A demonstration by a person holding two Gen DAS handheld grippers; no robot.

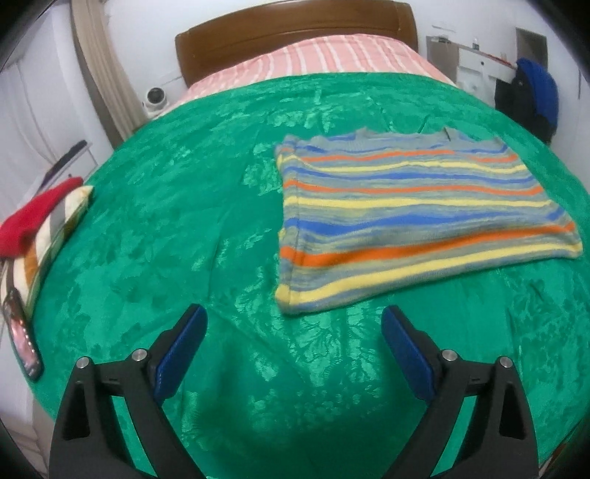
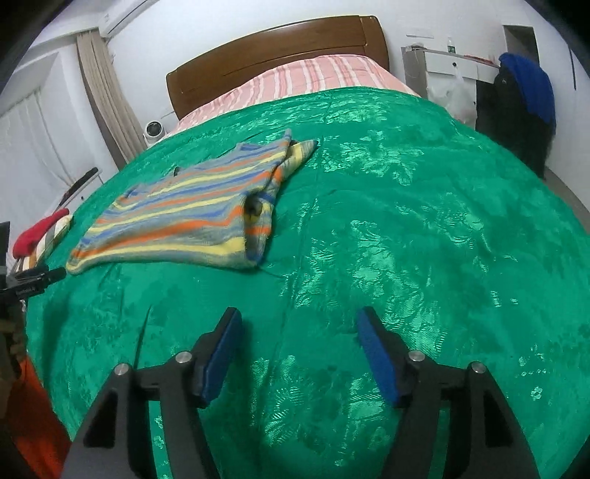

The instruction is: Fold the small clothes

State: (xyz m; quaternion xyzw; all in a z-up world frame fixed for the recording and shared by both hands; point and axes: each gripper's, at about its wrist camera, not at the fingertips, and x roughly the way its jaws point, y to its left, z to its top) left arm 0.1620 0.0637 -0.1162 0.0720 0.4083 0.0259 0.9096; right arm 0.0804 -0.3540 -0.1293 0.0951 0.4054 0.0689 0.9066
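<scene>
A small striped knit sweater (image 1: 413, 217), in blue, orange, yellow and grey, lies flat on the green bedspread (image 1: 166, 228), sleeves folded in. In the right wrist view the sweater (image 2: 184, 217) sits to the upper left, one sleeve folded along its right side. My left gripper (image 1: 295, 324) is open and empty, just short of the sweater's near left corner. My right gripper (image 2: 298, 328) is open and empty over bare bedspread (image 2: 405, 228), to the right of the sweater and nearer than it.
A pile of clothes with a red item (image 1: 33, 217) and a phone (image 1: 24, 339) lie at the bed's left edge. A wooden headboard (image 1: 295, 33) and pink striped sheet (image 1: 313, 59) are at the far end. Dark and blue clothing (image 2: 523, 95) hangs at right.
</scene>
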